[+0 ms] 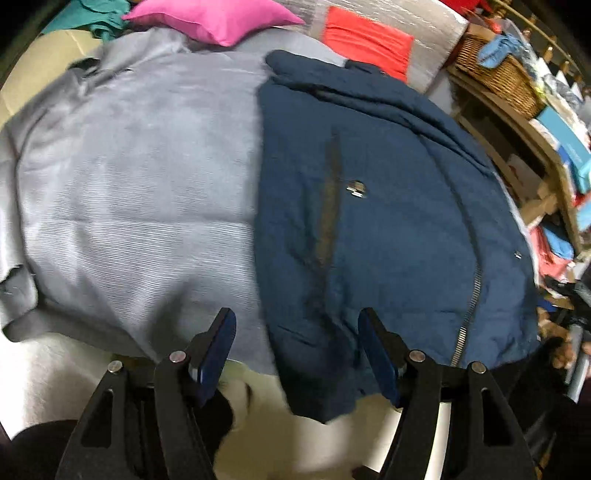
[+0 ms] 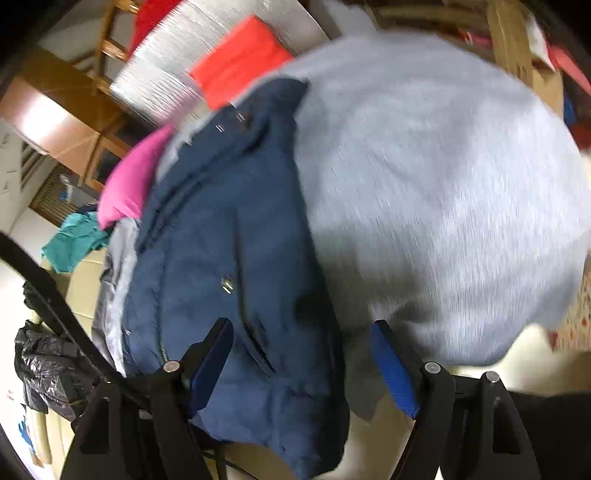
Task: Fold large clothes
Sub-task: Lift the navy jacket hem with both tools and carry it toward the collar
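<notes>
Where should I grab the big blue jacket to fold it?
Probably its bottom hem. The blue jacket lies spread on the grey sweater, and its near corner hangs toward you, loose at the edge. Come in from the near side, low, with the open left gripper around that hem. The open right gripper could take the hem beside it.

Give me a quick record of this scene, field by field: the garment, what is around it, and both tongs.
garment: navy jacket, one half lying over its grey lining
zipper: visible along the navy half
behind: pink cushion, red cloth
left tongs: open, holding nothing
right tongs: open, holding nothing
</notes>
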A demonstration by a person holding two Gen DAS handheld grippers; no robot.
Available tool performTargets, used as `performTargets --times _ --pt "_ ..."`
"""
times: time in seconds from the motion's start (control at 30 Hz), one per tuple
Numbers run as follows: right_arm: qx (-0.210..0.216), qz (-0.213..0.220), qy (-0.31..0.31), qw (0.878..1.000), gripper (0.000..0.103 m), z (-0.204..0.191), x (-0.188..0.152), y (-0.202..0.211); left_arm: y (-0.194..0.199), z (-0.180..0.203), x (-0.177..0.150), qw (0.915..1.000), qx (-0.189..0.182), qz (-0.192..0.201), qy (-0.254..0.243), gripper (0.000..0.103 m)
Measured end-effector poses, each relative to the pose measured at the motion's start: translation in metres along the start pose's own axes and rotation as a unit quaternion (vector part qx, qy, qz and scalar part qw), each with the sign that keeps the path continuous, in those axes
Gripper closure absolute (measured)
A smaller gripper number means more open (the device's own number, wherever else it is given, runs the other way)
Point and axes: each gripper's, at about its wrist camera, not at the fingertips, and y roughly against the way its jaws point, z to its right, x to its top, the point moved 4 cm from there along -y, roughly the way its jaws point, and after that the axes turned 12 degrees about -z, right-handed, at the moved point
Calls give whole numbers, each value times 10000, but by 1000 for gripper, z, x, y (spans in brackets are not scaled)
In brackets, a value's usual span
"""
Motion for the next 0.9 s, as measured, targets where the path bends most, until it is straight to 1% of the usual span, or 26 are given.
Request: performTargets --times 0.1,0.27,0.3,0.33,0.37,0.4,0.43,0.47,0.5,0.53,0.57,0.6,0.63,0.7,0.73,0.77,0.8,0.83,0.9 --pt "-117 -219 -122 9996 24 6 -4 -12 -7 11 -2 9995 -203 -135 -195 34" --pt "-224 -550 -207 9980 24 11 -13 -38 -20 18 -2 9990 -117 -289 -310 35" --pt "-242 -584 -175 9978 24 9 -14 -43 -21 19 -2 9990 -92 -284 -339 43" --pt "-245 -614 -111 9978 24 6 -15 -48 -22 20 -1 9989 -54 -272 -367 53" --pt "-205 -650 -58 9977 25 4 -17 -52 -24 22 -1 9990 -23 -255 -369 57" --pt "-161 -720 31 9973 30 0 -20 -55 -24 22 0 9991 -20 -243 -351 64" --pt "-139 -745 147 9970 43 -4 -22 -56 -25 19 1 9993 -38 -237 -300 68" --pt "-194 -746 291 9966 46 -10 -25 -56 -26 16 2 9994 -66 -242 -251 68" --pt "-311 -704 454 9960 53 -16 -29 -55 -27 15 3 9994 -105 -263 -195 68" --pt "-356 -683 539 9956 54 -19 -32 -53 -26 12 1 9994 -104 -276 -170 67" --pt "-333 -656 595 9955 54 -22 -35 -52 -29 9 4 9994 -61 -307 -120 63" --pt "-220 -675 615 9956 59 -24 -37 -52 -31 7 3 9992 -26 -386 -69 44" --pt "-97 -735 621 9953 59 -25 -39 -53 -38 6 3 9985 -27 -544 -2 30" --pt "-227 -787 622 9947 59 -24 -38 -57 -49 6 2 9965 -116 -824 97 31" --pt "-242 -807 620 9945 62 -24 -37 -57 -51 8 2 9960 -197 -866 76 40" --pt "-258 -817 660 9941 66 -27 -37 -56 -50 11 2 9962 -265 -828 3 52" --pt "-286 -822 737 9935 76 -30 -35 -55 -47 14 3 9967 -246 -760 -117 73" --pt "-315 -806 869 9925 78 -36 -37 -50 -45 16 4 9970 -248 -717 -162 79" --pt "-301 -715 1048 9915 80 -47 -39 -39 -40 19 5 9971 -357 -645 -187 86"
